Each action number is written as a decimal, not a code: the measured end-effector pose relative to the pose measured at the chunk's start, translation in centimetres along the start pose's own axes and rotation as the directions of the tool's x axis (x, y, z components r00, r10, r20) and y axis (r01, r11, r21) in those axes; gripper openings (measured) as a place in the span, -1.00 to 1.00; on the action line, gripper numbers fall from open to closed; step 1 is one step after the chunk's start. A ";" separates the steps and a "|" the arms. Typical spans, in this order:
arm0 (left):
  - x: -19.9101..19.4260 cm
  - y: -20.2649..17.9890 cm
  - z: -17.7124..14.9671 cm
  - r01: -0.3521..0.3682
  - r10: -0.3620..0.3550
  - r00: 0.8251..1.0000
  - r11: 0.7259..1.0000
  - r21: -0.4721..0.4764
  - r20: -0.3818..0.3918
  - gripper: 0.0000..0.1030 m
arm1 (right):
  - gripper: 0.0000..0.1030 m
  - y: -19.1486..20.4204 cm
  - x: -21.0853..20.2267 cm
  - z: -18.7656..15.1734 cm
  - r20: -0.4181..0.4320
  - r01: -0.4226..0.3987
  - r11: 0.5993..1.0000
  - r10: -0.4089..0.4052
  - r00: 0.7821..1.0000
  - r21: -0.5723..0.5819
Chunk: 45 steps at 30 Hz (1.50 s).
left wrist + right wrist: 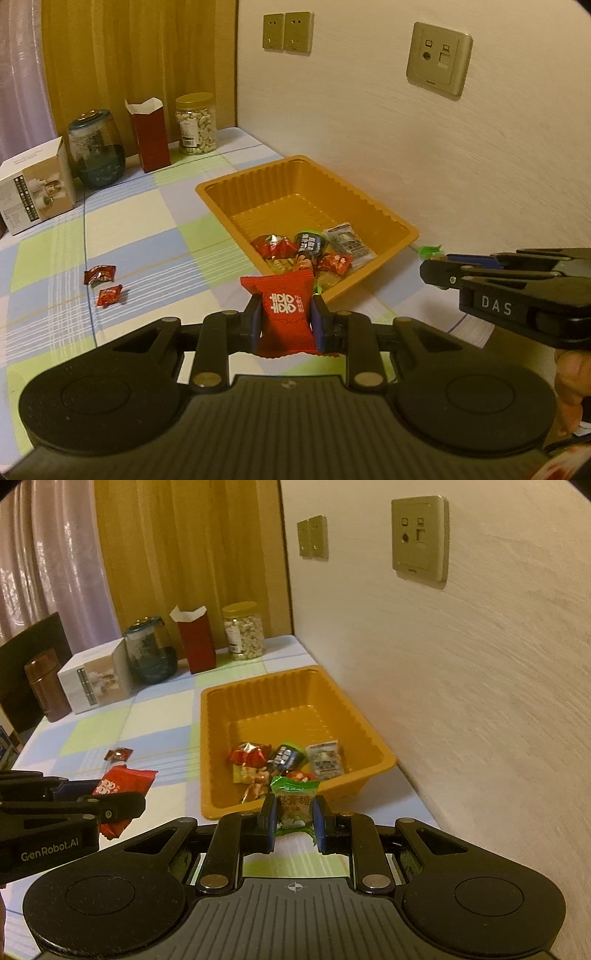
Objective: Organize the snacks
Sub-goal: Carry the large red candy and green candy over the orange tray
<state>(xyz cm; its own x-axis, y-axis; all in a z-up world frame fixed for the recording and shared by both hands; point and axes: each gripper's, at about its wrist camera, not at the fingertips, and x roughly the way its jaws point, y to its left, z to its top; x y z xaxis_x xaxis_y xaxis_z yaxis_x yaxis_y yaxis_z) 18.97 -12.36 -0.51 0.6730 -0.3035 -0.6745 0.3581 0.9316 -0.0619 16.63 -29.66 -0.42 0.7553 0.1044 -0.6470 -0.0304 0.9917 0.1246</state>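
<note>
An orange plastic tray (397,225) (384,753) stands against the wall with several wrapped snacks (310,251) (284,760) in its near end. My left gripper (286,317) is shut on a red snack packet (288,314) with white characters, held just short of the tray's near corner. My right gripper (293,814) is shut on a green-and-clear candy packet (293,801), held over the tray's near rim. Each gripper shows in the other's view: the right gripper (439,275) at the right, the left gripper (125,801) at the left. Two small red candies (105,286) lie on the checked cloth to the left.
At the back of the table stand a jar of nuts (195,123), a dark red carton (149,138), a dark glass jar (96,149) and a white box (35,184). A brown flask (46,685) stands at the far left. The wall with sockets (439,57) runs along the right.
</note>
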 end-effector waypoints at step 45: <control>13.1 1.1 6.0 0.038 -0.039 0.998 0.999 -0.026 -0.040 -0.54 | -0.60 -3.5 11.5 5.1 -0.027 0.001 1.000 -0.001 1.000 0.014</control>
<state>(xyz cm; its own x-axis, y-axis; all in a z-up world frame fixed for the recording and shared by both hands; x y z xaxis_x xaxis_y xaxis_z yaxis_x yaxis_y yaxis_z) 32.07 -16.52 -4.99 0.6323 -0.3311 -0.7004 0.3665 0.9243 -0.1061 28.71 -32.32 -4.46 0.7371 0.1056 -0.6675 -0.0206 0.9908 0.1341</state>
